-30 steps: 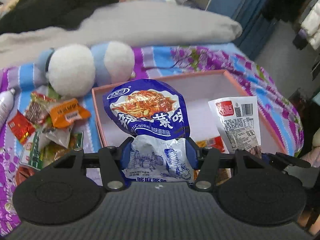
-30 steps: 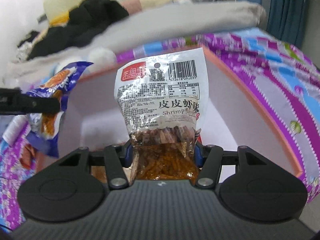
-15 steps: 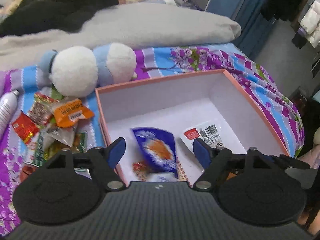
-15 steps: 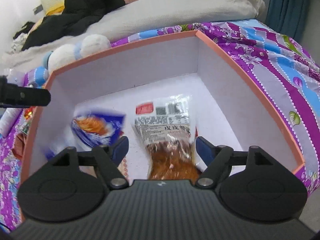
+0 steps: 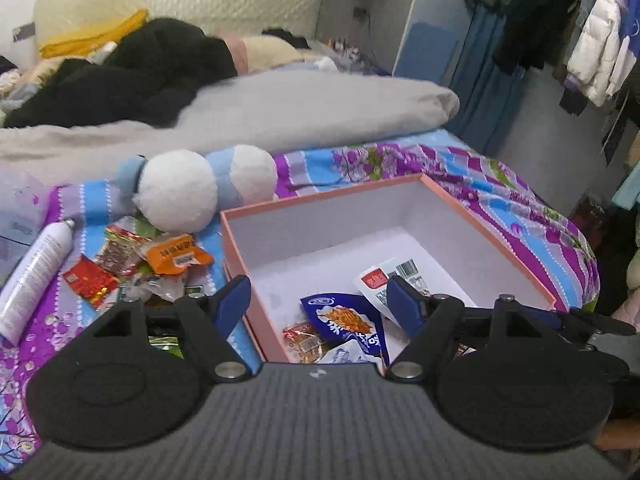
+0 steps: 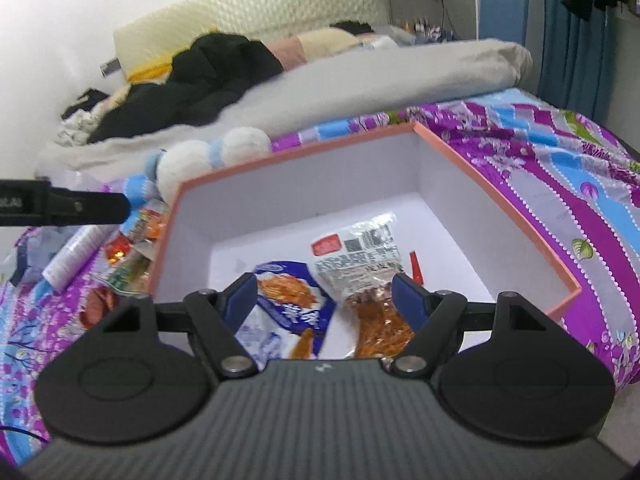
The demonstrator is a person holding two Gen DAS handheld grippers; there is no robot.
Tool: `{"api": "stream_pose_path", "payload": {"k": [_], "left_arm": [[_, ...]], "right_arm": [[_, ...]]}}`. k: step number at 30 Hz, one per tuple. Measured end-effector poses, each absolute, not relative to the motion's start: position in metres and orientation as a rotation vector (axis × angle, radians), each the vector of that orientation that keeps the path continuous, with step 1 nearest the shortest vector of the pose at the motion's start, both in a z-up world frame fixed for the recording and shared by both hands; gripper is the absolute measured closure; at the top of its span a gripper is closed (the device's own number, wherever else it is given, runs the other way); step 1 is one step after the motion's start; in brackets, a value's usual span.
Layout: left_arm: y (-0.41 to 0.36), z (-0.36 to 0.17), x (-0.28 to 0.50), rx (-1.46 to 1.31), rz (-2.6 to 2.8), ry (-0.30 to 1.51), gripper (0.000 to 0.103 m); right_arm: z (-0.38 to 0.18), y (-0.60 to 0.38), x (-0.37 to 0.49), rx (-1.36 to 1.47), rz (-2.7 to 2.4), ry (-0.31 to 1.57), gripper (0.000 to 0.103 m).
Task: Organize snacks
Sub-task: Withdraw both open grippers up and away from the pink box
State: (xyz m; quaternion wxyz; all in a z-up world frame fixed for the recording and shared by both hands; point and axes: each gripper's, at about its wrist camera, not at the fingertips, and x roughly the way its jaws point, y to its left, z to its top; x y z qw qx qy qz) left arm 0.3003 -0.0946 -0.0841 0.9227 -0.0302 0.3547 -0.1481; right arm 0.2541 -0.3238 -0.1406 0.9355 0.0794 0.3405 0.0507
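Note:
A pink-rimmed white box [image 5: 486, 224] [image 6: 496, 196] sits on the bed. Inside lie a blue noodle snack bag [image 5: 348, 326] [image 6: 286, 296], a clear shrimp-flavour packet [image 5: 394, 276] [image 6: 360, 256] and a small red snack [image 5: 302, 334]. My left gripper [image 5: 318, 300] hangs open above the box's near left corner, nothing between its blue pads. My right gripper [image 6: 324, 296] is open too, raised over the box's near edge and empty. A pile of loose snack packets [image 5: 136, 264] [image 6: 128, 256] lies on the sheet left of the box.
A white and blue plush toy [image 5: 192, 192] lies behind the snack pile. A white spray can [image 5: 34, 276] rests at the far left. A grey duvet [image 5: 300, 108] and dark clothes cover the back of the bed. The bed's edge drops off to the right.
Both grippers opened and let go: the blue bag and the shrimp packet dropped into the box. Both grippers then pulled back and rose, so more of the bed shows.

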Motion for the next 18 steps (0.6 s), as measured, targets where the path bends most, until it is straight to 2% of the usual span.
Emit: {"api": "stream_pose_path", "payload": {"k": [10, 18], "left_arm": [[-0.072, -0.064, 0.236, -0.054, -0.265, 0.614, 0.024], [-0.046, -0.074, 0.193, -0.028, -0.212, 0.615, 0.024]], "right_arm": [[-0.119, -0.296, 0.204, 0.140, 0.167, 0.604, 0.027], [-0.118, -0.276, 0.167, 0.128, 0.198, 0.562, 0.027]]}}
